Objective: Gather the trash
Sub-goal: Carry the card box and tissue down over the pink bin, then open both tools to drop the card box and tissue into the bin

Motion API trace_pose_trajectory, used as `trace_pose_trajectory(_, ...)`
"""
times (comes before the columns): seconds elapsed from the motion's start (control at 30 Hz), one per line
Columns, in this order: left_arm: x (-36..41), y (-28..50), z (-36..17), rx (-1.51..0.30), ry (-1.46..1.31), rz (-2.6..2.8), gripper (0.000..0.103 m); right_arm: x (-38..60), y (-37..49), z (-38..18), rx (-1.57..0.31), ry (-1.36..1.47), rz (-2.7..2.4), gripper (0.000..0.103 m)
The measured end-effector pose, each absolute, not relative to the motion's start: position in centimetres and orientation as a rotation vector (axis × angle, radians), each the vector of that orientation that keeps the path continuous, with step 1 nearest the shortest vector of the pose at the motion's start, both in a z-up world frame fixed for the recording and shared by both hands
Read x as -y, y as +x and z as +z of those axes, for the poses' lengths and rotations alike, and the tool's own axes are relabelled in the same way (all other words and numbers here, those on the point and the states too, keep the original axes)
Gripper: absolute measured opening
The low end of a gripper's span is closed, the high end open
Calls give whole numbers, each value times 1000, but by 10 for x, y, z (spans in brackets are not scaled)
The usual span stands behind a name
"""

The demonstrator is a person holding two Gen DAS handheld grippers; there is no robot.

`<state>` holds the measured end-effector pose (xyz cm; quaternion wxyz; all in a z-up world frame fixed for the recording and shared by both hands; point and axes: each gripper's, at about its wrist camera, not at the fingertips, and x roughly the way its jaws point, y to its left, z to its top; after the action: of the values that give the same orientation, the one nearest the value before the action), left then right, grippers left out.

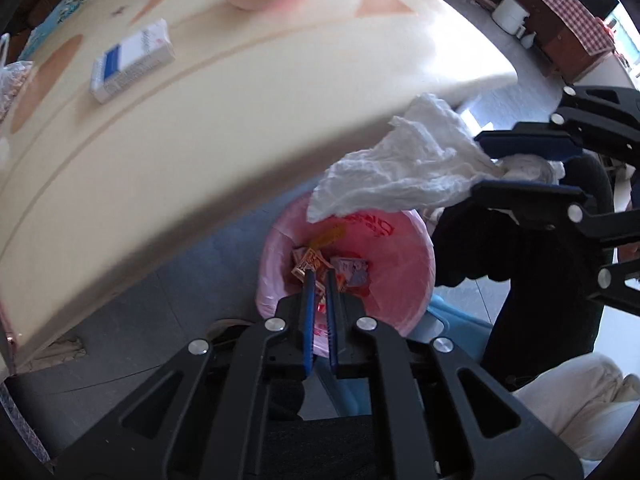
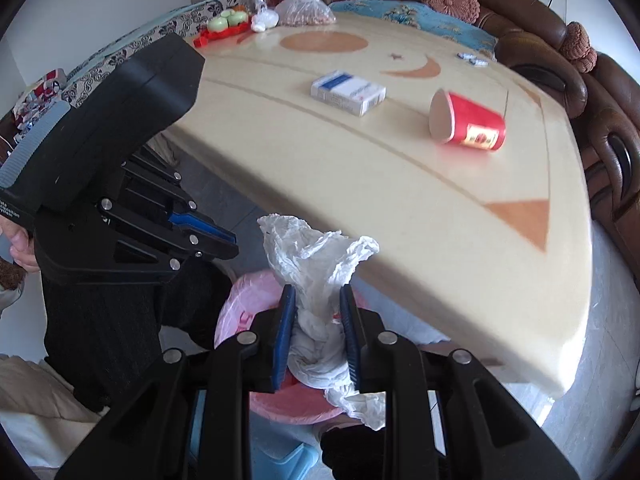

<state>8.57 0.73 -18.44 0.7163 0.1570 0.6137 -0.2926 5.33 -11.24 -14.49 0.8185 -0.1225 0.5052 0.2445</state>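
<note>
My right gripper point(image 2: 318, 300) is clamped on a crumpled white tissue point(image 2: 316, 264), which bulges out above and below the blue pads and hangs just off the near edge of the table point(image 2: 400, 208), over the pink-lined trash bin point(image 1: 384, 256) on the floor. My left gripper point(image 1: 319, 280) has its jaws drawn together with nothing between them, pointing down into the same bin, where small wrappers point(image 1: 320, 264) lie at the bottom. On the table behind, a red paper cup point(image 2: 468, 124) lies tipped on its side near the right edge, and a white and blue box point(image 2: 348, 92) sits toward the middle. At the far edge stand a plastic bag point(image 2: 304, 10) and a red tray point(image 2: 224, 32) with green cups. A brown sofa point(image 2: 592, 92) wraps the far side.
</note>
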Motion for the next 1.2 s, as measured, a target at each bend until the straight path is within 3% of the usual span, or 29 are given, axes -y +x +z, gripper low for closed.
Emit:
trace_pose_trajectory(0.27,3,82,-300,-1539,349,-588,6,98,44,-272,-1263,-276,534,23)
trace_pose_trajectory(0.43,11,87,-340,-1615,417,-558,6,92,50,-329,-1347,-300,554,25)
trace_pose_trajectory(0.5,10,88,-345,-1635,420,-551,16,88,51,-336,-1367,-324,551,35)
trace_pose_trajectory(0.57,11,89,-344,-1638,414,-567,53,87,49,-336,-1362,-327,576,50)
trace_pose_trajectory(0.6,10,89,-341,-1620,406,-567,56,85,46,-336,-1353,-339,579,62)
trace_pose_trajectory(0.7,9,87,-338,-1606,396,-585,67,81,42,-334,-1343,-340,599,65)
trace_pose_trajectory(1.2,17,81,-321,-1580,401,-569,69,88,45,-327,-1351,-296,583,65)
